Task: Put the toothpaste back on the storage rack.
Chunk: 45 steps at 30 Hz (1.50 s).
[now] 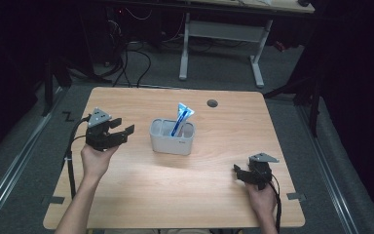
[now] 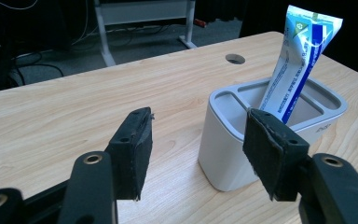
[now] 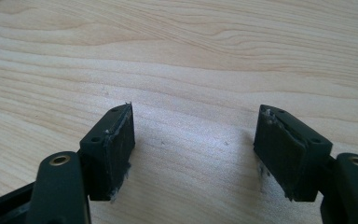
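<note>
A white-grey holder cup [image 1: 172, 138] stands near the middle of the wooden table [image 1: 141, 180]. A blue-and-white tube [image 1: 181, 117] leans upright inside it. My left gripper [image 1: 122, 127] hangs open just left of the cup, nothing between its jaws. In the left gripper view the cup [image 2: 223, 149] is ahead and to the right, behind the right pad [image 2: 270, 154], with the tube [image 2: 298, 60] sticking out of it. My right gripper [image 1: 237, 170] rests low over the table's front right, open and empty; its view has bare wood between the pads [image 3: 116, 149].
A round cable hole [image 1: 212, 103] sits in the table's far side. Beyond the table stands a white desk frame [image 1: 221, 34] with cables on the dark floor. Strips of tape [image 1: 53, 199] mark the front corners.
</note>
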Each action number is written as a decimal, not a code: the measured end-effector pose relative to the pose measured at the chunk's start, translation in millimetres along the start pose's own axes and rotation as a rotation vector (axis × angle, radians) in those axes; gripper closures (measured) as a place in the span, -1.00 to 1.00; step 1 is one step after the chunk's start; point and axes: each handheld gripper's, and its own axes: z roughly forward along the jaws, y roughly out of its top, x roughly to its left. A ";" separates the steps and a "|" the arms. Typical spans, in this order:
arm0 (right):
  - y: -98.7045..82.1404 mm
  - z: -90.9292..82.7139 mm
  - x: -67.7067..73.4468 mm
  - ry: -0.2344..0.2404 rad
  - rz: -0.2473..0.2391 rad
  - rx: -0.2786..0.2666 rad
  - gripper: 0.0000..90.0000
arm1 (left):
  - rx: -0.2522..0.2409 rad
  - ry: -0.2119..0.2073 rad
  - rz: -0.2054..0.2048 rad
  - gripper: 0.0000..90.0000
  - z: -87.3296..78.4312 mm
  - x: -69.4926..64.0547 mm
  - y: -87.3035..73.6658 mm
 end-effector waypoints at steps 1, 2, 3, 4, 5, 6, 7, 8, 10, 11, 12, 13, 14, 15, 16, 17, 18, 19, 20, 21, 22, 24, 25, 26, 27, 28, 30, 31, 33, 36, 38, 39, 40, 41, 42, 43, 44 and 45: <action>0.0 0.0 0.0 0.000 0.000 0.000 -0.36 | 0.000 0.000 0.000 -0.05 0.0 0.0 0.0; 0.0 -0.1 0.1 0.000 0.002 0.001 -0.36 | -0.002 0.001 0.000 -0.05 -1.3 0.5 -0.8; 0.0 0.0 0.0 0.000 0.000 0.000 -0.36 | -0.003 0.001 -0.001 -0.05 -1.9 0.7 -1.3; 0.0 0.0 0.0 0.000 0.000 0.000 -0.36 | -0.003 0.001 -0.001 -0.05 -1.9 0.7 -1.3; 0.0 0.0 0.0 0.000 0.000 0.000 -0.36 | -0.003 0.003 -0.001 -0.05 -3.1 0.9 -2.0; 0.0 0.0 0.0 0.000 0.000 0.000 -0.36 | -0.001 0.004 0.000 -0.05 -3.5 1.1 -2.3; 0.0 0.0 0.1 0.000 0.002 0.001 -0.36 | -0.001 0.005 -0.001 -0.05 -3.8 1.1 -2.7; 0.0 0.0 0.0 0.000 0.000 0.000 -0.36 | -0.002 0.007 0.000 -0.05 -4.2 1.1 -3.1; 0.0 0.0 0.0 0.000 0.000 0.000 -0.36 | -0.001 0.009 0.003 -0.05 -4.9 1.1 -3.5; 0.0 -0.1 0.1 0.000 0.002 0.001 -0.36 | -0.001 0.019 0.011 -0.05 -6.0 0.5 -4.5; 0.0 -0.1 0.1 0.000 0.002 0.000 -0.36 | 0.003 0.022 0.016 -0.05 -6.5 0.4 -5.1; 0.0 -0.1 0.2 0.000 0.002 0.001 -0.36 | 0.004 0.023 0.016 -0.05 -7.0 0.6 -5.9; 0.0 -0.1 0.2 0.000 0.002 0.001 -0.36 | 0.004 0.023 0.016 -0.05 -7.0 0.6 -5.9; 0.0 -0.1 0.1 0.000 0.002 0.001 -0.36 | 0.005 0.026 0.014 -0.05 -8.2 1.5 -7.7; -0.1 -0.1 0.1 0.000 0.002 0.001 -0.36 | 0.004 0.027 0.010 -0.05 -8.8 2.2 -8.7; 0.0 0.0 0.0 0.000 0.000 0.000 -0.36 | 0.004 0.028 0.007 -0.05 -9.3 3.0 -9.7; 0.0 0.0 0.0 0.000 0.000 0.000 -0.36 | 0.004 0.028 0.007 -0.05 -9.3 3.0 -9.7; 0.0 0.0 0.1 0.000 0.000 0.000 -0.36 | 0.006 0.034 0.003 -0.05 -10.3 4.2 -11.4; 0.0 0.0 0.1 0.000 0.000 0.000 -0.36 | 0.006 0.034 0.003 -0.05 -10.3 4.2 -11.4; 0.0 0.0 0.0 0.000 0.000 0.000 -0.36 | 0.005 0.035 0.000 -0.05 -10.8 4.6 -12.2; 0.0 0.0 0.0 0.000 0.000 0.000 -0.36 | 0.005 0.034 -0.002 -0.05 -11.8 5.2 -13.6; 0.0 -0.1 0.2 0.000 0.002 0.001 -0.36 | 0.007 0.035 -0.002 -0.06 -12.3 5.5 -14.7; 0.0 -0.1 0.2 0.000 0.002 0.001 -0.36 | 0.008 0.036 -0.001 -0.06 -12.7 5.5 -15.1; -0.1 -0.1 0.1 0.000 0.002 0.000 -0.36 | 0.007 0.035 -0.002 -0.07 -12.9 5.4 -15.4; 0.0 0.0 0.0 0.000 0.000 0.000 -0.36 | 0.007 0.033 -0.003 -0.07 -13.1 5.4 -15.8; 0.0 -0.1 0.1 0.000 0.002 0.000 -0.36 | 0.007 0.030 -0.005 -0.08 -13.2 5.3 -16.3; 0.0 -0.1 0.2 0.000 0.002 0.000 -0.36 | 0.007 0.028 -0.006 -0.09 -13.2 5.2 -16.9; 0.0 -0.1 0.1 0.000 0.002 0.001 -0.36 | 0.007 0.026 -0.007 -0.09 -13.5 5.2 -18.3; 0.0 -0.1 0.1 0.000 0.002 0.001 -0.36 | 0.009 0.025 -0.010 -0.10 -13.5 5.4 -19.9; 0.0 -0.1 0.1 0.000 0.002 0.001 -0.36 | 0.008 0.025 -0.016 -0.10 -14.4 5.8 -21.9; 0.0 -0.1 0.1 0.000 0.002 0.001 -0.36 | 0.008 0.024 -0.016 -0.11 -14.8 6.0 -22.4; 0.0 0.0 0.0 0.000 0.000 0.000 -0.36 | 0.007 0.025 -0.020 -0.11 -15.6 6.4 -23.6; 0.0 -0.1 0.2 0.000 0.002 0.001 -0.36 | 0.008 0.025 -0.021 -0.11 -16.1 6.6 -24.2; 0.0 -0.1 0.1 0.000 0.002 0.001 -0.36 | 0.006 0.026 -0.022 -0.11 -16.6 6.9 -25.0; 0.0 0.0 0.0 0.000 0.000 0.000 -0.36 | 0.005 0.026 -0.025 -0.11 -17.1 7.3 -25.8; 0.0 -0.1 0.2 0.000 0.003 0.001 -0.36 | 0.009 0.026 -0.027 -0.12 -17.3 7.6 -26.5; 0.0 -0.1 0.2 0.000 0.002 0.001 -0.36 | 0.009 0.026 -0.027 -0.12 -17.3 7.6 -26.5; 0.0 -0.1 0.2 0.000 0.002 0.001 -0.36 | 0.010 0.029 -0.030 -0.12 -18.0 8.4 -28.4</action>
